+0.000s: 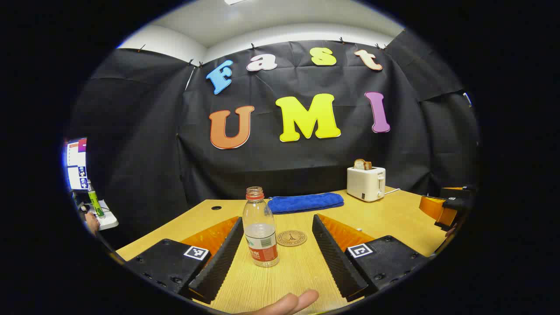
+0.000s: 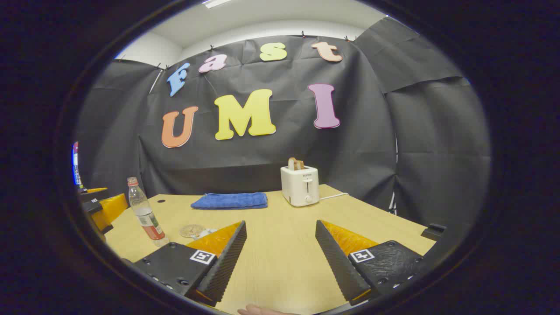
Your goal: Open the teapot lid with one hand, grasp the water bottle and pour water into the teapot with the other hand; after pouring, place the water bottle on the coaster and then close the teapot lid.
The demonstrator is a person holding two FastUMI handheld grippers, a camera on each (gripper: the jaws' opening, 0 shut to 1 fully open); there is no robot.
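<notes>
A clear water bottle (image 1: 260,227) with a red label and red neck ring stands upright on the wooden table (image 1: 393,218), about half full. It sits between the fingers of my open left gripper (image 1: 277,219), close to the left finger, and neither finger presses on it. A round coaster (image 1: 291,238) lies just right of the bottle. In the right gripper view the bottle (image 2: 144,212) and coaster (image 2: 192,230) are off to the left, beside the left gripper (image 2: 103,208). My right gripper (image 2: 280,224) is open over bare table, holding nothing.
A folded blue towel (image 1: 305,202) lies at the back of the table, with a white toaster (image 1: 366,183) holding bread to its right. The right gripper (image 1: 446,210) shows at the far right edge. A person's fingertip (image 1: 288,302) rests at the bottom. A monitor (image 1: 76,164) stands off-table at left.
</notes>
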